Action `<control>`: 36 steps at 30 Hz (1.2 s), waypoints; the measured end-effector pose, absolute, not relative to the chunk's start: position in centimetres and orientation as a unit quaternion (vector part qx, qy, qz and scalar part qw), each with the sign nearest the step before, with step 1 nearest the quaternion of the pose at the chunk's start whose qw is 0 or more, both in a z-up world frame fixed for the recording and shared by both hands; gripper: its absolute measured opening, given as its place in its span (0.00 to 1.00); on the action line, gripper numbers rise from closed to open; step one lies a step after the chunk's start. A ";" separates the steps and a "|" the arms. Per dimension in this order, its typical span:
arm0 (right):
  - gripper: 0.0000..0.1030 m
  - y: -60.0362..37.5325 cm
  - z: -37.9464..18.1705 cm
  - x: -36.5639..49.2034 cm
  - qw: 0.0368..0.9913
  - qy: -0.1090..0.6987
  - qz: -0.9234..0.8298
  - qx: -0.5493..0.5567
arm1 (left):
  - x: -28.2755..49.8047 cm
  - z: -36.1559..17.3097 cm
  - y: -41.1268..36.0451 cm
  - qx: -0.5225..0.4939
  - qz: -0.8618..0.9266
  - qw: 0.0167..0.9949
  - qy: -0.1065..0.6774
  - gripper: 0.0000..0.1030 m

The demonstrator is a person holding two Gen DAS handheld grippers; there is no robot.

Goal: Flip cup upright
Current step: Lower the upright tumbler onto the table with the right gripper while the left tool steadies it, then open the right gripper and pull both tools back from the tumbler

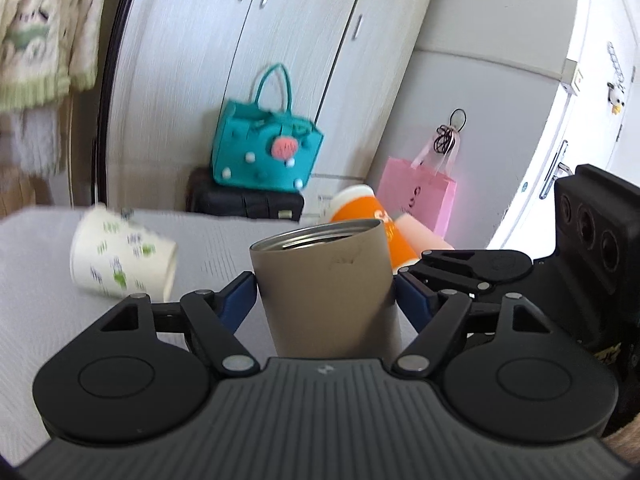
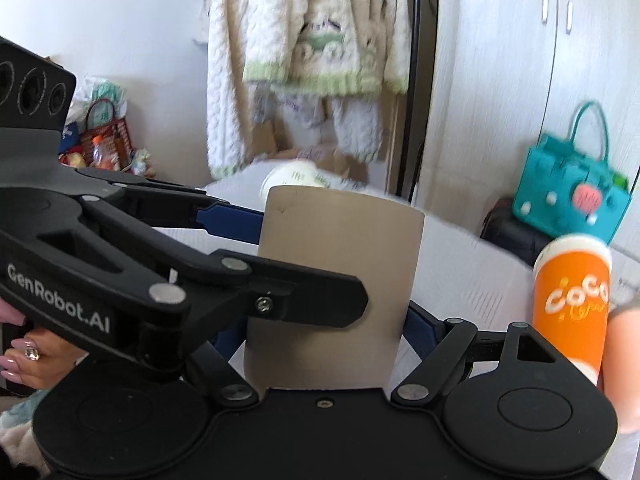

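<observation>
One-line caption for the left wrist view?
Left gripper holding tan metal cup mouth-up over grey table.

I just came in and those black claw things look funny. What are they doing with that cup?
A person holds two black grippers, and both are closed around the same tan metal tumbler. The left gripper squeezes it between its blue fingers, and the right gripper grips it too. The tumbler's open mouth points up. On the white table, a white paper cup with green print lies on its side, and an orange cup with white lettering is tilted.
</observation>
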State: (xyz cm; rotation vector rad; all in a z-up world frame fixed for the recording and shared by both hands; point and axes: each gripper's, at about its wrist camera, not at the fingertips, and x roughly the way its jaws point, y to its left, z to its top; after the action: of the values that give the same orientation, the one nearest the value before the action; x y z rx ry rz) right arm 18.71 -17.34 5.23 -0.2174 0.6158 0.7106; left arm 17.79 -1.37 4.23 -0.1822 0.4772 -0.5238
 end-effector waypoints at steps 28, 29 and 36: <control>0.82 -17.6 1.2 16.8 0.922 0.216 0.287 -0.144 | 15.1 2.4 -4.4 -0.024 -0.251 0.949 0.189 0.71; 0.84 -17.7 1.2 16.9 0.923 0.216 0.287 -0.138 | 15.0 2.4 -4.5 -0.023 -0.249 0.950 0.188 0.72; 0.89 -19.4 1.8 15.5 0.933 0.215 0.272 -0.095 | 12.6 3.4 -4.0 -0.013 -0.236 0.958 0.161 0.82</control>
State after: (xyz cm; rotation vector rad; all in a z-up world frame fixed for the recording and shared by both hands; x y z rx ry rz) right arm 15.49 -19.39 1.78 -0.1951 0.4405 0.5570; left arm 12.57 -3.97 3.39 -0.0262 0.3276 -0.4780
